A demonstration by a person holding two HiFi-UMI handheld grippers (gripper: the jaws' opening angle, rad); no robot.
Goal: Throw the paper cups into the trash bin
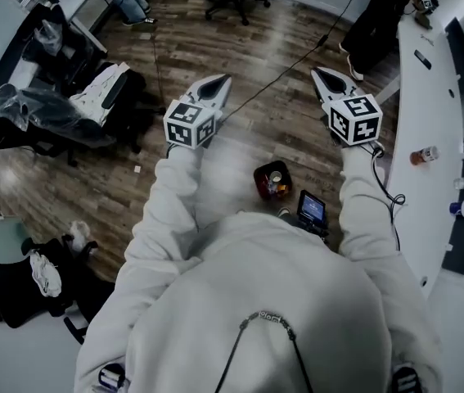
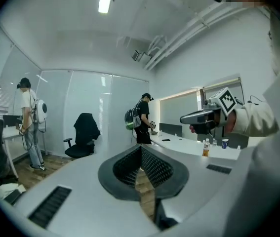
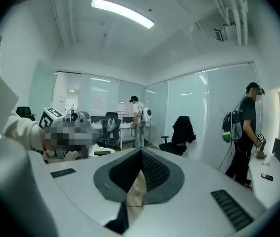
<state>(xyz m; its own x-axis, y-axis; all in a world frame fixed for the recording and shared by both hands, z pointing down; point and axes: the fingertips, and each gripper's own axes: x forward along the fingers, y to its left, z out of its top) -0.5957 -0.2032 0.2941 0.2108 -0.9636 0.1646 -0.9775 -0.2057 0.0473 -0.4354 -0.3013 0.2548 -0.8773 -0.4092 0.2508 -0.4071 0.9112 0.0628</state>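
Hoodie [image 1: 281, 301], red bin [image 1: 272, 180] below right hand-held gripper [image 1: 320, 74]

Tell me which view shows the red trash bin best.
Head view: the red trash bin stands on the wood floor, seen from above with something inside. Neither gripper view shows it; both look out across the room.
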